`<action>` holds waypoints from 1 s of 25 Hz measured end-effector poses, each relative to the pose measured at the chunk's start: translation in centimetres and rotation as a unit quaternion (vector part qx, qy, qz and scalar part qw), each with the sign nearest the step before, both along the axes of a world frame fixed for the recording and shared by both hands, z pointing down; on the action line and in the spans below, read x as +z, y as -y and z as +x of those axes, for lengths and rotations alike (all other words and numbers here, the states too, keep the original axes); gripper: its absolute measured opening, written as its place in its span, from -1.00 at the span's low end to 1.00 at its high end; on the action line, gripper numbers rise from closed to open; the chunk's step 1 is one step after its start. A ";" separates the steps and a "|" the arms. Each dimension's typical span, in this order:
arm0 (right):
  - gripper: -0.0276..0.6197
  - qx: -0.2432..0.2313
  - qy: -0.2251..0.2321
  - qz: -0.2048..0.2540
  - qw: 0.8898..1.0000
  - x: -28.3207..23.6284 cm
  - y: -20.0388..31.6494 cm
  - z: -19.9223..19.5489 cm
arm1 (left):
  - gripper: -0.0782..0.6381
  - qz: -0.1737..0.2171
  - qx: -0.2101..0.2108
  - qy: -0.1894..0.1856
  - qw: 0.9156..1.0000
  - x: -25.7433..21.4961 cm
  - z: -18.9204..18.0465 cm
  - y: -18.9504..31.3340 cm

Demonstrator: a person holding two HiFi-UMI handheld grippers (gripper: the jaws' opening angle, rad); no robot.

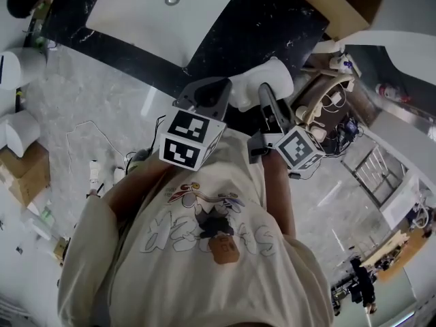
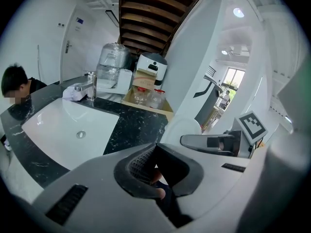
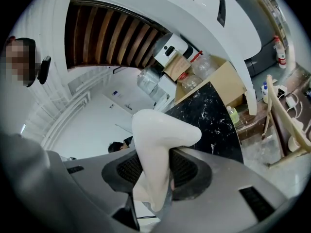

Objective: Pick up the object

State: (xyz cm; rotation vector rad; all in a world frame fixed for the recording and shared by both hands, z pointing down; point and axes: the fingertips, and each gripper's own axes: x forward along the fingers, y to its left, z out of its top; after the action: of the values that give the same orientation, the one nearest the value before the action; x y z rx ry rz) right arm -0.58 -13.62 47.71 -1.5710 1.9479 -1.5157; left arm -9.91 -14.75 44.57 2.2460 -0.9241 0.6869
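Right tool (image 3: 156,181) is pinching the white object (image 3: 163,130) near one end, left tool (image 2: 154,171) pressed together and empty, so the object could pivot and slip out.

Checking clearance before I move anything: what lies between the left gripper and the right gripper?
The white object, held in the right gripper's jaws. Its free end reaches toward the left gripper. The head view shows it.
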 end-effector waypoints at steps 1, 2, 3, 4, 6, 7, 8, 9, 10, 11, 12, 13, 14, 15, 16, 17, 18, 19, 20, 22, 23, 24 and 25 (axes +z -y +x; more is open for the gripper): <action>-0.41 -0.002 -0.001 0.001 1.000 -0.1 -0.1 0.1 | -0.77 0.001 -0.003 0.000 1.000 -0.1 0.1 0.0; -0.41 -0.006 -0.002 0.001 1.000 -0.2 -0.3 0.1 | -0.77 0.002 -0.007 0.000 1.000 -0.2 0.1 -0.1; -0.41 -0.012 -0.004 0.000 1.000 -0.2 -0.4 0.1 | -0.77 0.003 -0.011 0.000 1.000 -0.3 0.1 -0.3; -0.41 -0.018 -0.005 0.000 1.000 -0.2 -0.6 0.1 | -0.77 0.002 -0.016 0.000 1.000 -0.3 0.1 -0.5; -0.41 -0.027 -0.006 0.001 1.000 -0.4 -1.1 0.0 | -0.77 -0.004 -0.026 -0.003 1.000 -0.5 0.1 -1.1; -0.41 -0.031 -0.005 0.001 1.000 -0.5 -1.4 0.1 | -0.77 -0.005 -0.030 -0.003 1.000 -0.6 0.2 -1.5; -0.41 -0.035 -0.005 0.002 0.999 -0.6 -1.7 0.2 | -0.77 -0.005 -0.033 -0.002 0.999 -0.7 0.4 -1.9; -0.41 -0.039 -0.005 0.003 0.999 -0.8 -2.0 0.4 | -0.77 -0.003 -0.035 0.000 0.999 -0.9 0.6 -2.4; -0.41 -0.042 -0.005 0.005 0.999 -0.9 -2.3 0.6 | -0.77 -0.001 -0.037 0.002 0.999 -1.0 0.8 -2.9; -0.41 -0.046 -0.004 0.008 0.999 -1.0 -2.7 0.9 | -0.77 0.001 -0.039 0.004 0.999 -1.1 1.0 -3.4; -0.41 -0.048 -0.002 0.011 0.999 -1.2 -3.1 1.1 | -0.77 0.003 -0.042 0.006 0.999 -1.2 1.1 -3.9; -0.41 -0.050 0.001 0.015 0.999 -1.4 -3.5 1.3 | -0.77 0.003 -0.046 0.008 0.999 -1.4 1.3 -4.4; -0.41 -0.052 0.002 0.019 0.998 -1.6 -4.0 1.5 | -0.77 0.004 -0.051 0.008 0.999 -1.5 1.5 -5.0; -0.41 -0.053 0.002 0.021 0.998 -1.8 -4.6 1.8 | -0.77 0.005 -0.054 0.008 0.998 -1.7 1.7 -5.5; -0.41 -0.053 0.001 0.023 0.998 -1.9 -5.0 2.1 | -0.77 0.005 -0.057 0.008 0.998 -1.8 2.0 -6.0; -0.41 -0.054 0.001 0.024 0.998 -2.0 -5.4 2.4 | -0.77 0.007 -0.059 0.009 0.998 -1.8 2.3 -6.4; -0.41 -0.054 0.002 0.026 0.998 -2.1 -5.9 2.7 | -0.77 0.009 -0.060 0.010 0.998 -1.9 2.5 -6.9; -0.41 -0.055 0.002 0.027 0.998 -2.2 -6.4 3.0 | -0.77 0.011 -0.061 0.011 0.998 -2.0 2.8 -7.5; -0.41 -0.055 0.002 0.029 0.998 -2.4 -6.9 3.3 | -0.77 0.014 -0.061 0.013 0.998 -2.1 3.2 -8.2; -0.41 -0.058 0.002 0.033 0.998 -2.7 -7.9 3.9 | -0.77 0.020 -0.063 0.017 0.998 -2.5 3.8 -9.5; -0.41 -0.059 0.002 0.034 0.998 -2.8 -8.3 4.1 | -0.77 0.022 -0.065 0.017 0.998 -2.7 4.1 -10.0; -0.41 -0.060 0.003 0.036 0.998 -3.0 -8.7 4.3 | -0.77 0.025 -0.067 0.018 0.997 -2.9 4.3 -10.4; -0.41 -0.061 0.003 0.037 0.997 -3.1 -9.1 4.5 | -0.77 0.026 -0.068 0.018 0.997 -3.1 4.5 -10.7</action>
State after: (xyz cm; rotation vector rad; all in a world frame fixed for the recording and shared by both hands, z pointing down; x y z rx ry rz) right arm 3.91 -4.54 44.58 -1.4395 2.1050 -1.4713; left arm -5.38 -4.00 41.46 2.1982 -1.1138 0.6490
